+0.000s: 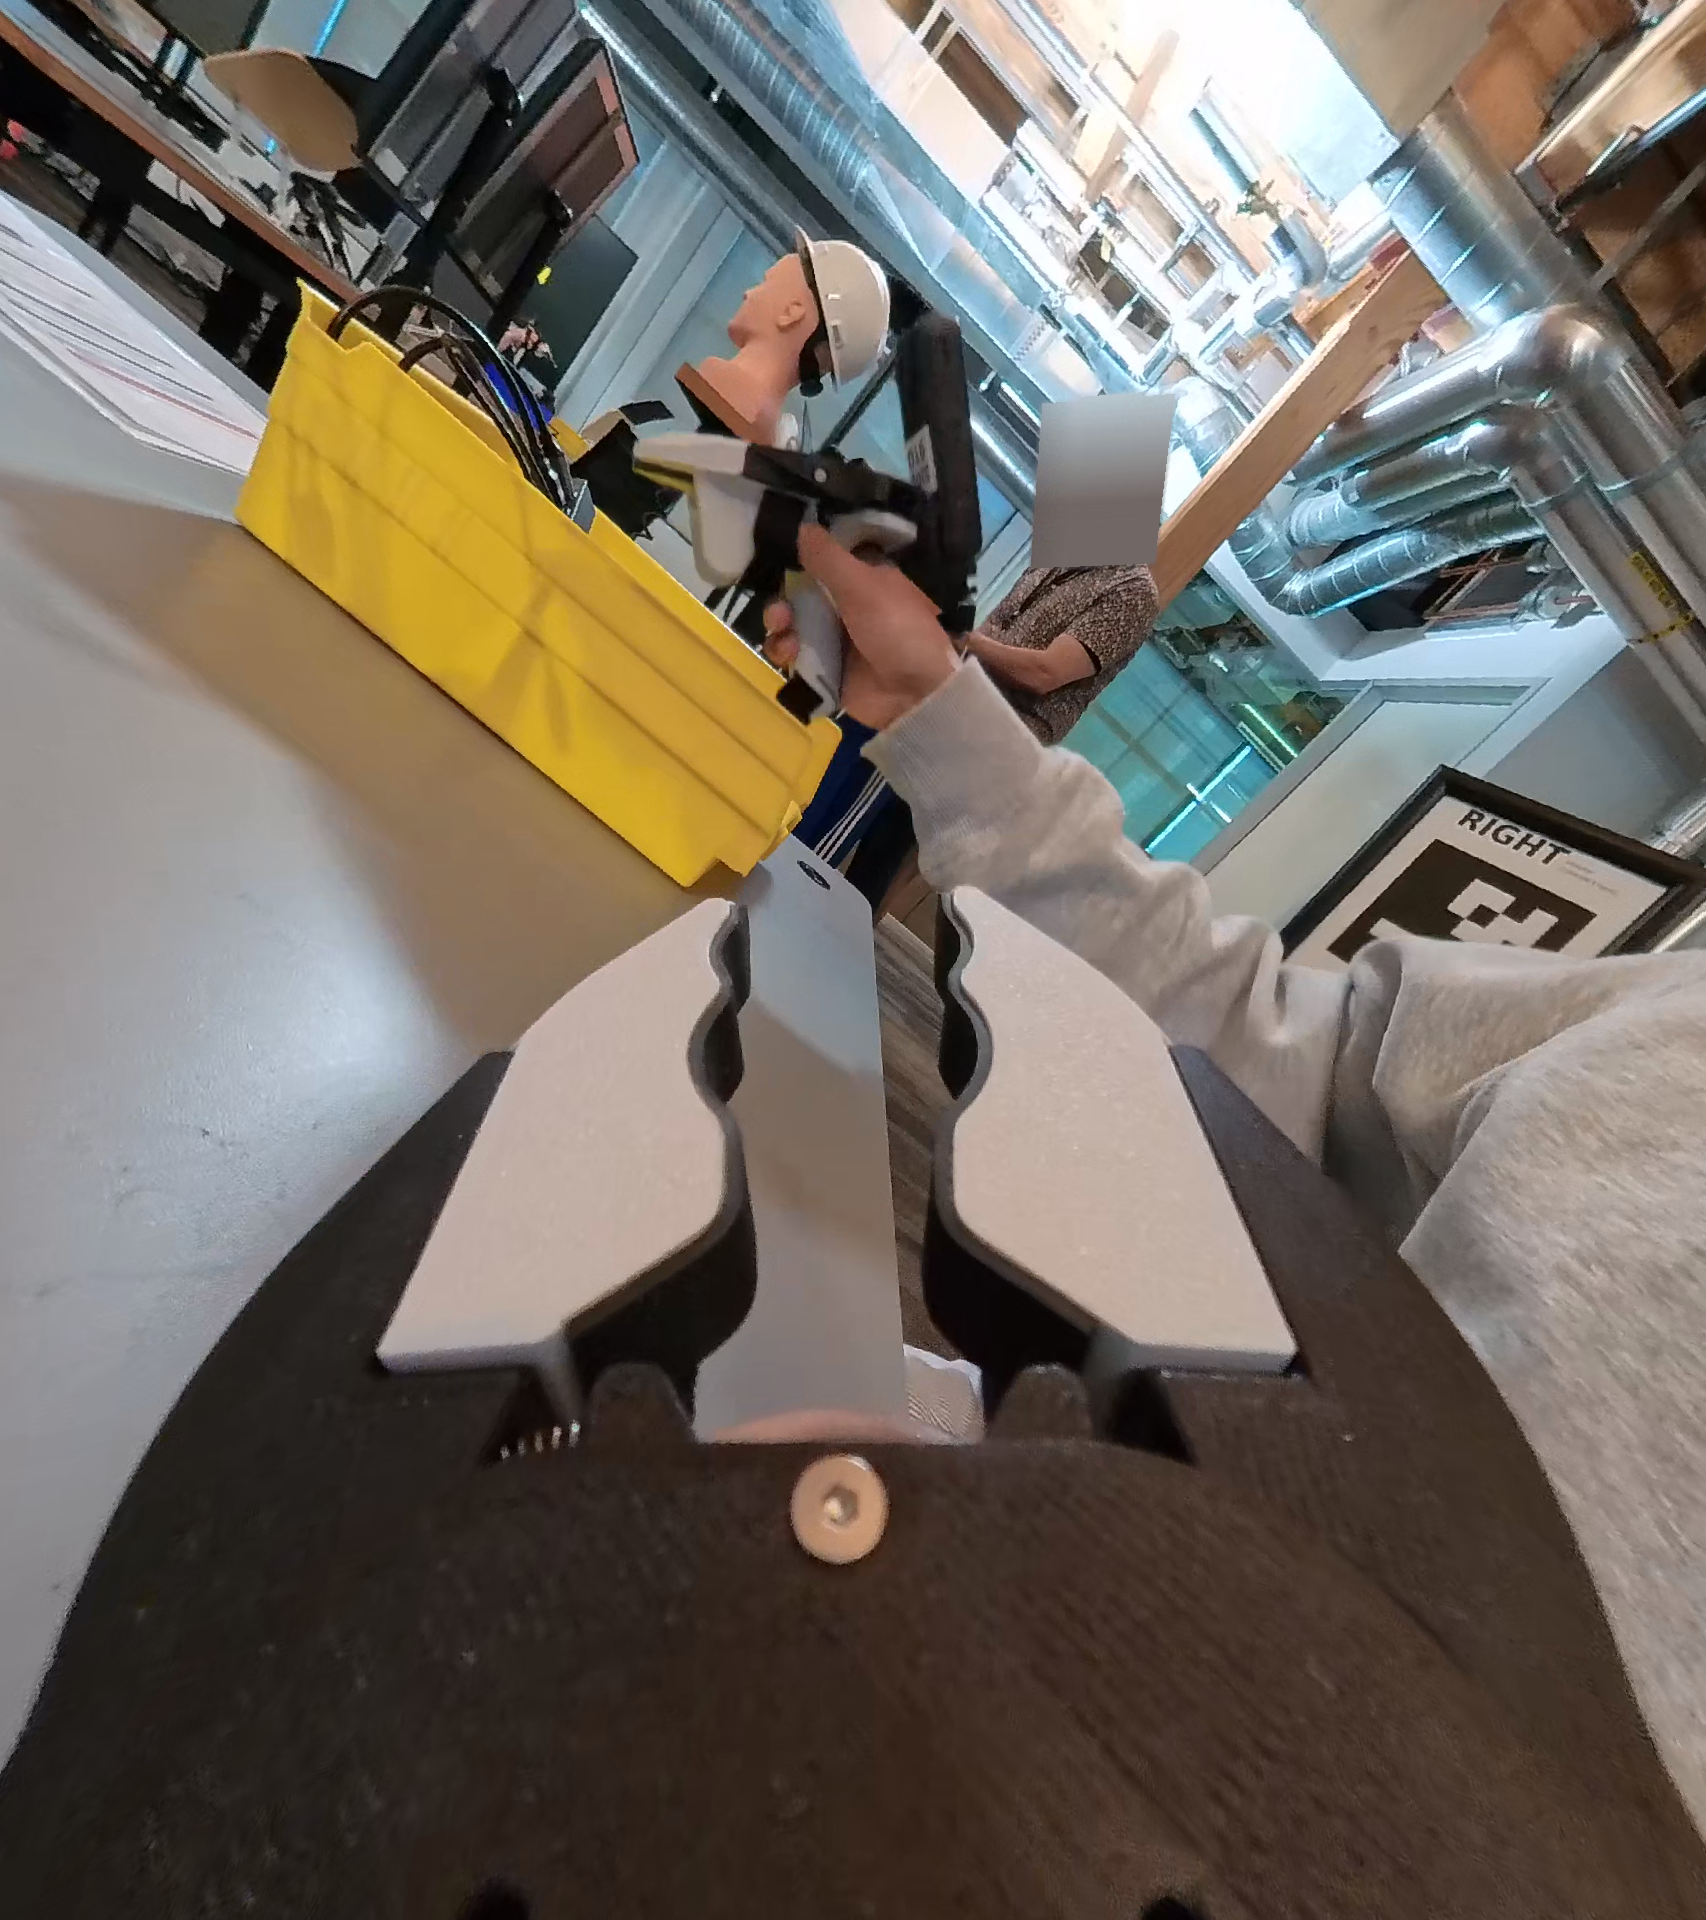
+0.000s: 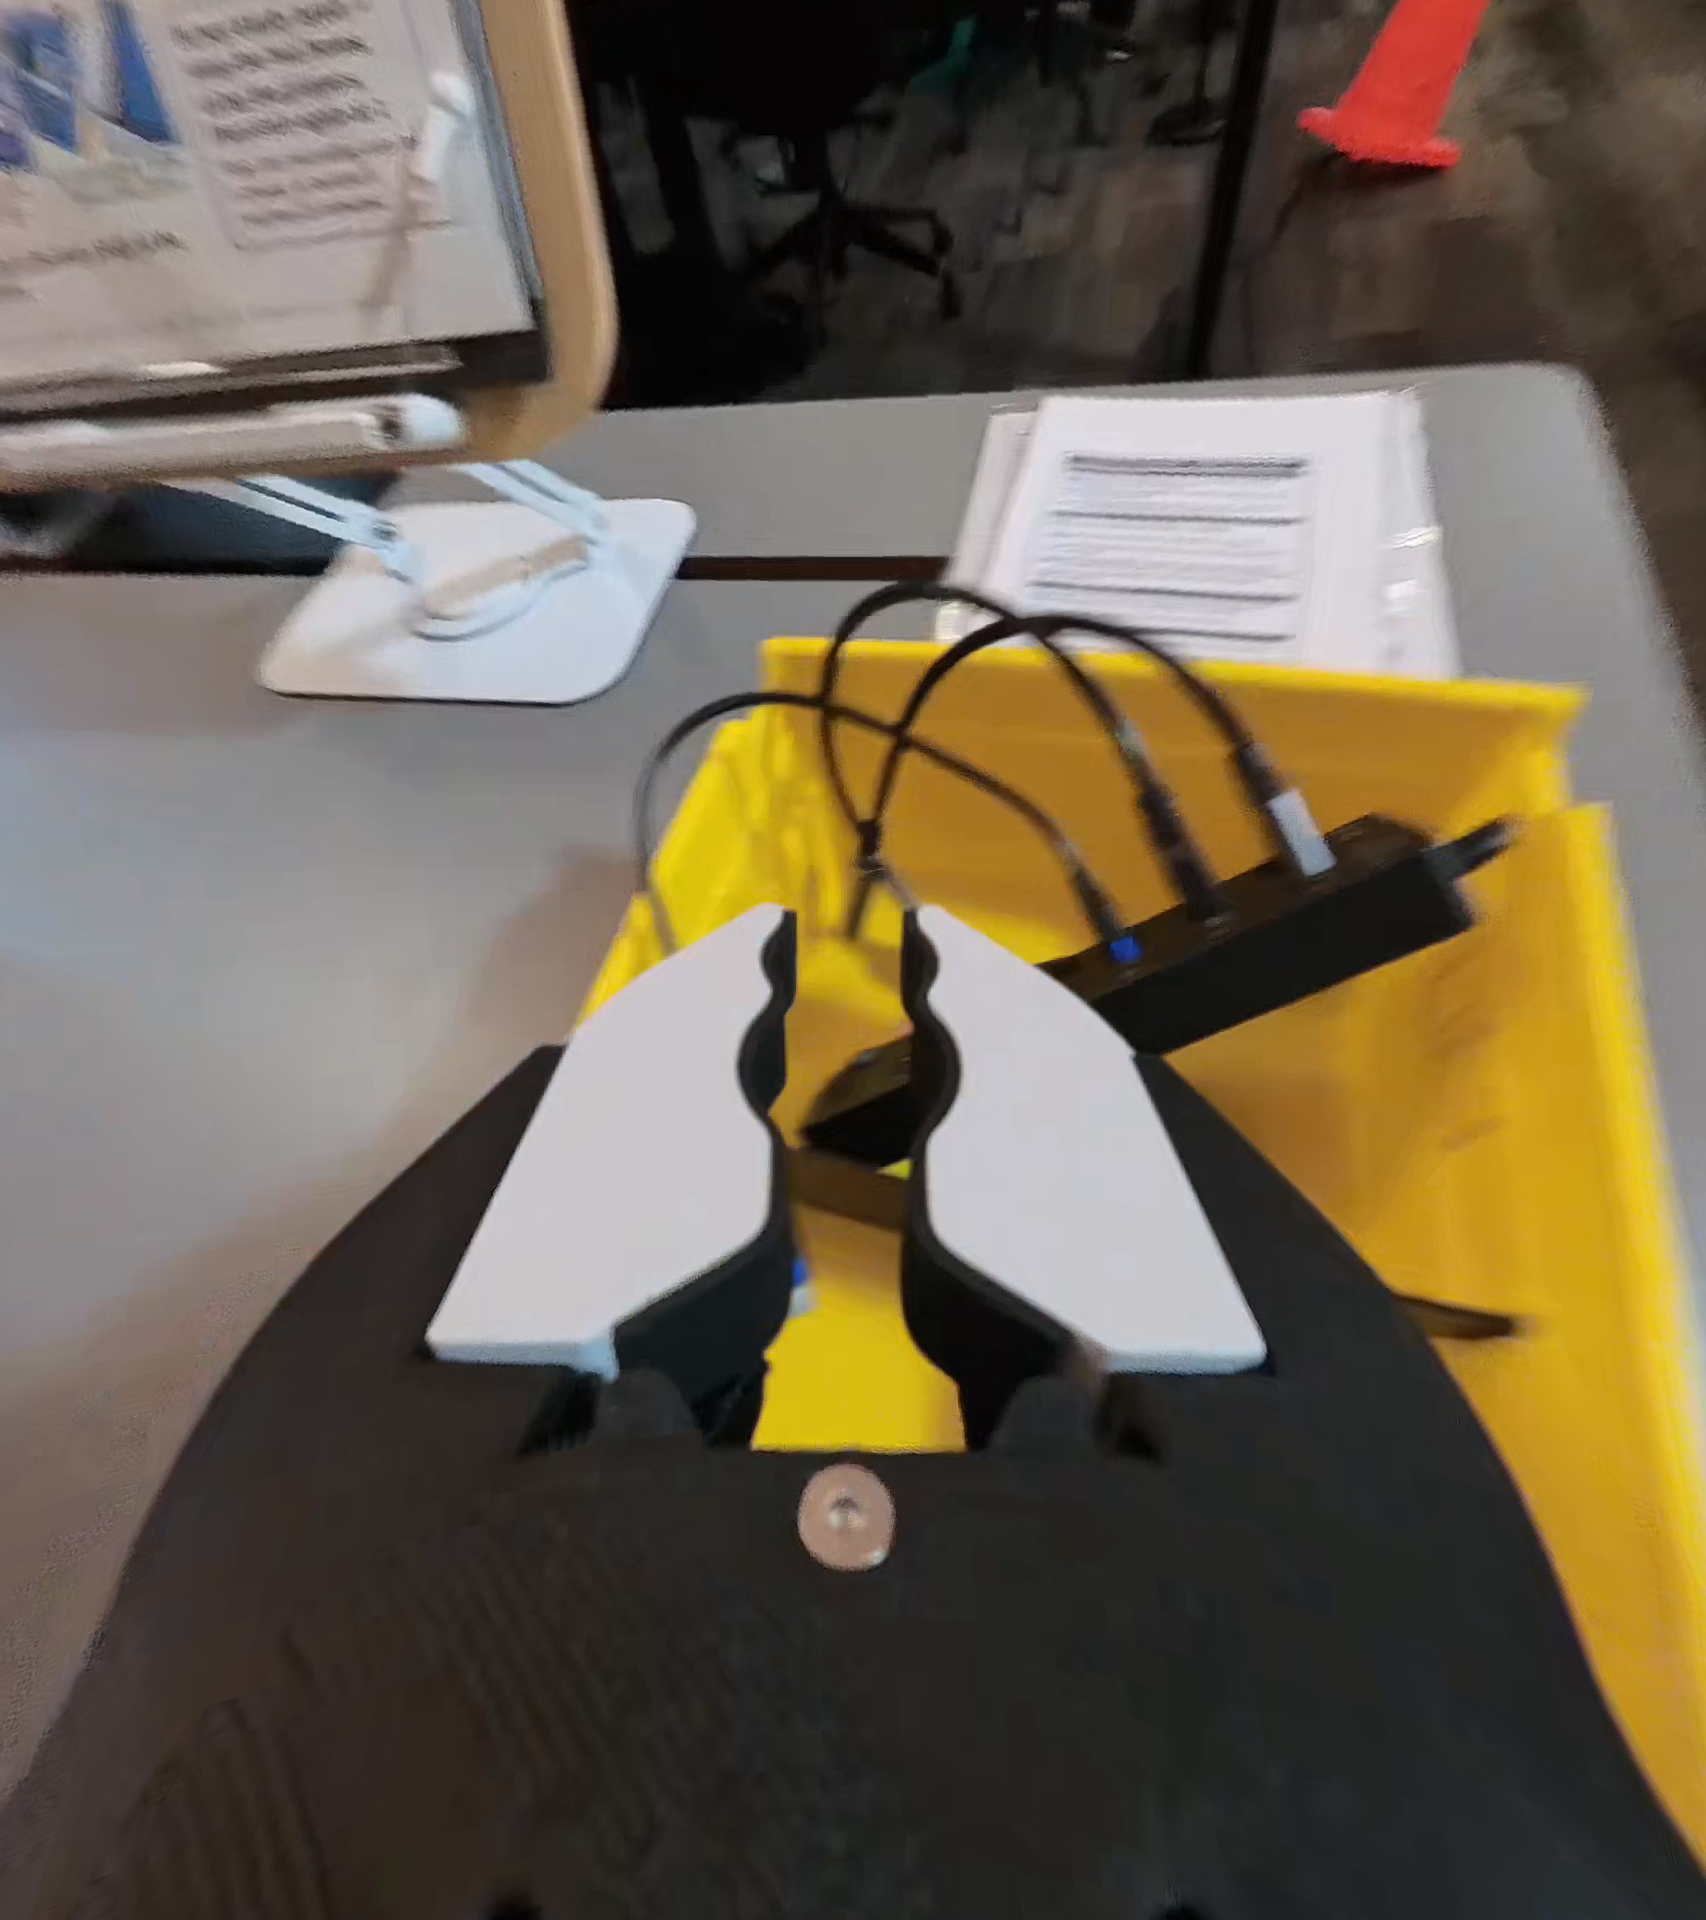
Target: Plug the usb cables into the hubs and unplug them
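Grey table (image 2: 153,831), left tool (image 1: 838,925) fingers apart with a flat grey hub (image 1: 813,1122) lying between them, clamping unclear, right tool (image 2: 849,920) fingers apart over yellow bin (image 2: 1451,1143), black hub (image 2: 1275,935) inside, propped on the bin wall, three black usb cables (image 2: 932,665) plugged in.

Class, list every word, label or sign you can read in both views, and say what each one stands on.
I do not quote writing; these things bear it:
Framed black-and-white sign, far right: bold heading, legible.
Printed sheets behind the yellow bin: blurred.
Display on a white stand: blurred.
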